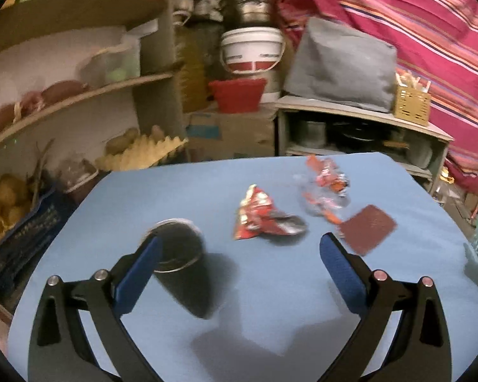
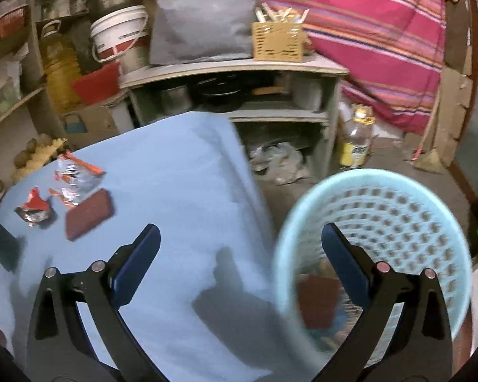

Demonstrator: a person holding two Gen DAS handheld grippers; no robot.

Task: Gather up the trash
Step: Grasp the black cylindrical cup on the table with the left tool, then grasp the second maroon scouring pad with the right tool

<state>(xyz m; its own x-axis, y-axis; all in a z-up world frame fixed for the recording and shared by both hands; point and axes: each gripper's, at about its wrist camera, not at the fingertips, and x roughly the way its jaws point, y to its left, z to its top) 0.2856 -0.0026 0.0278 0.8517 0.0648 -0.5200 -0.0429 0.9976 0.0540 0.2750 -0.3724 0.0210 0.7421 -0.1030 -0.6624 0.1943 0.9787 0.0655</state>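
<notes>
With both grippers released and empty, I noted the left gripper (image 1: 239, 248) facing the blue table (image 1: 271, 302): red crumpled wrapper (image 1: 261, 216) at frame centre, silver-red wrapper (image 1: 326, 187) upper right, brown pad (image 1: 368, 227) beside it. Right gripper (image 2: 240, 245) hung at the basket (image 2: 398, 191) rim, lower right. My judgement was to centre the crumpled wrapper between the fingers before closing, clear of the dark cup (image 1: 178, 248).

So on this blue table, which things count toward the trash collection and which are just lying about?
Job:
- red crumpled wrapper
- torn clear wrapper
- brown square piece
- light blue basket, something already inside

Lying about:
- dark cup
- grey bag
- white bucket
- yellow holder
</notes>
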